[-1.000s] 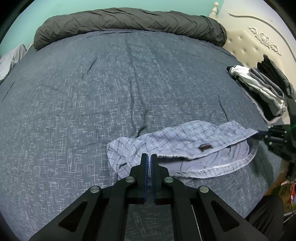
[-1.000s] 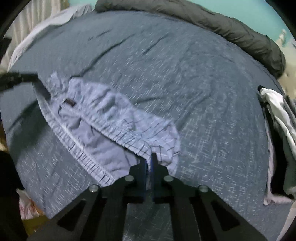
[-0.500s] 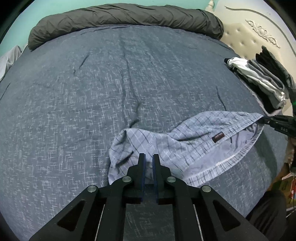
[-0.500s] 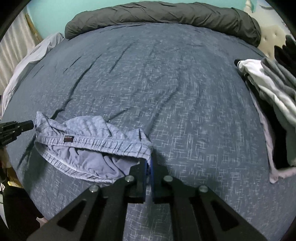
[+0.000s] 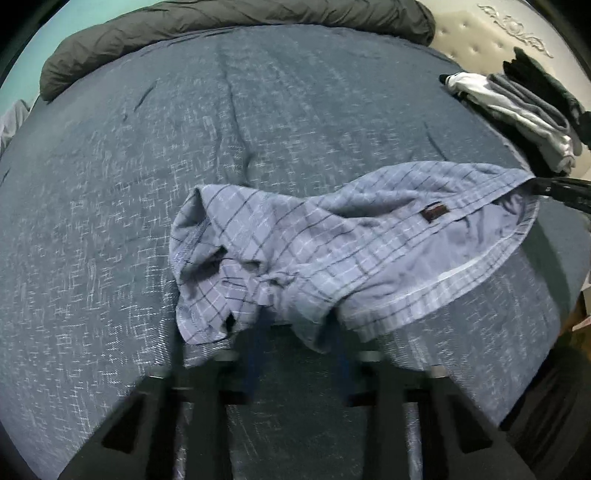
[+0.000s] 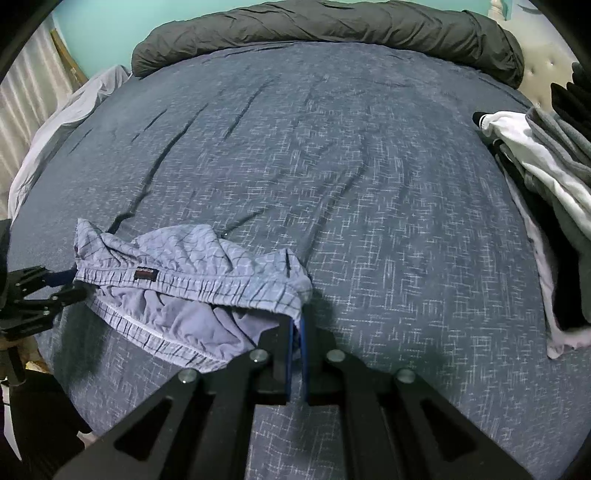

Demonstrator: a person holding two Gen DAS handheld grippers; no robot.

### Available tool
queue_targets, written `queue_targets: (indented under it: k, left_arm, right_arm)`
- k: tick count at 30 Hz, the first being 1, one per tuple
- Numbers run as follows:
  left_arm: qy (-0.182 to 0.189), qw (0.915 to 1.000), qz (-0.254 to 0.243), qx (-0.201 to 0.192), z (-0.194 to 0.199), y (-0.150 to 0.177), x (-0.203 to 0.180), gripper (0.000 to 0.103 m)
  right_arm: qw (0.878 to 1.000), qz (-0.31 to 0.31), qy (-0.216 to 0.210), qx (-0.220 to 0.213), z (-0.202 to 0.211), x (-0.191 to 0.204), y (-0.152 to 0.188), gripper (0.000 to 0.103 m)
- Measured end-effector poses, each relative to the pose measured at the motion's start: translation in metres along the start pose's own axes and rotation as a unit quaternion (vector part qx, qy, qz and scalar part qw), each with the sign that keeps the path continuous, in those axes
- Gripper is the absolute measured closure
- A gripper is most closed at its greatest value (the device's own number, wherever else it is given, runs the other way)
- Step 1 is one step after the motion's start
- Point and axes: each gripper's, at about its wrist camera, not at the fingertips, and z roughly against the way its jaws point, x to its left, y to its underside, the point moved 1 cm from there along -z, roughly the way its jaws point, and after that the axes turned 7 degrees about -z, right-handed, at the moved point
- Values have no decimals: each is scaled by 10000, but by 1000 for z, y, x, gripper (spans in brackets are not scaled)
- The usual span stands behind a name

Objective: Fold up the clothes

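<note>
Light blue checked shorts (image 5: 332, 251) with an elastic waistband and a small dark label lie crumpled on the blue bed sheet (image 5: 147, 155). My left gripper (image 5: 299, 343) is open and blurred; the shorts' near edge drapes over its fingertips. My right gripper (image 6: 295, 332) is shut on the waistband end of the shorts (image 6: 192, 280). In the right wrist view the left gripper (image 6: 55, 291) sits at the far left by the other waistband end. In the left wrist view the right gripper (image 5: 554, 190) holds the waistband's right tip.
A stack of folded black, grey and white clothes (image 6: 546, 177) lies at the bed's right side, by a cream headboard (image 5: 480, 33). A rolled dark grey duvet (image 6: 332, 33) runs along the far edge. A pale sheet (image 6: 66, 122) hangs at the far left.
My left gripper has opened wide and let go of the shorts, moving quickly. The shorts have spread and settled on the sheet. My right gripper stays shut on the waistband.
</note>
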Motion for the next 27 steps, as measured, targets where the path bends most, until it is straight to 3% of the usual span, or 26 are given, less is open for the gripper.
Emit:
queue_targets:
  k: [6,13,22,27]
  left_arm:
    - [-48,9995,-19,-300,27,-8,11,99]
    - [-212,9972,-36,-723,94,-39,27,99]
    - [-562,9877,-173,-1448,221,-70,29,99]
    - [-703,9819,-262,-1741,272,-79,21,99]
  right_arm:
    - [10000,4,-73,-36,8,-2,0,100]
    - [9995,80,-205,-227,35,6,-13,100]
    - [9936,448,-422,-944,143,42,-44,100]
    - [9878,620,-460,-1355,210,57,-56,100]
